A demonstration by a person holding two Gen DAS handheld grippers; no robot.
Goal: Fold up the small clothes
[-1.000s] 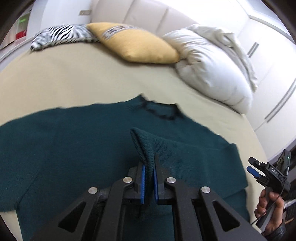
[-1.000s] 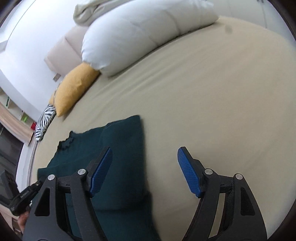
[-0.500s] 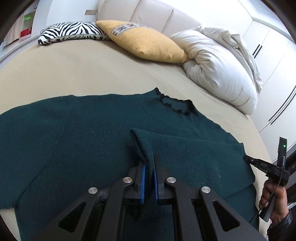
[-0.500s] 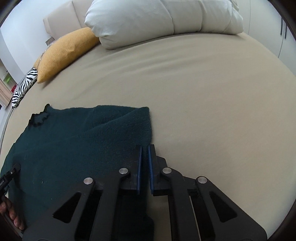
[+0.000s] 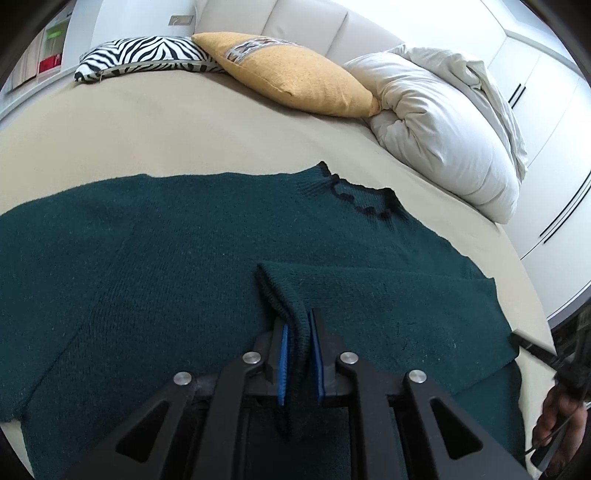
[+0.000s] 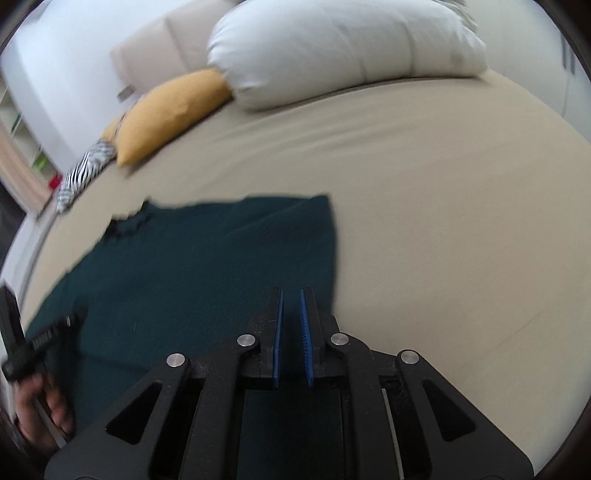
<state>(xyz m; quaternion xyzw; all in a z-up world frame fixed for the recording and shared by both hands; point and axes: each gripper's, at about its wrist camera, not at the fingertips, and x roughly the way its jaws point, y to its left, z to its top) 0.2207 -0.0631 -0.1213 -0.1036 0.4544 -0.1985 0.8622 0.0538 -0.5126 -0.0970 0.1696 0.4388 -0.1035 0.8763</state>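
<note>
Left gripper [image 5: 298, 354] jaws are opening, the green sweater [image 5: 166, 258] cuff still between them. Right gripper [image 6: 291, 332] jaws are opening, nothing between them, above the sweater's edge.

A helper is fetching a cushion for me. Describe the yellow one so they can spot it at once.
Look at the head of the beige bed, against the pale padded headboard. The yellow cushion leans there between a zebra-striped cushion and a bulky white duvet. It alone is mustard, with a patterned band on top.
</note>
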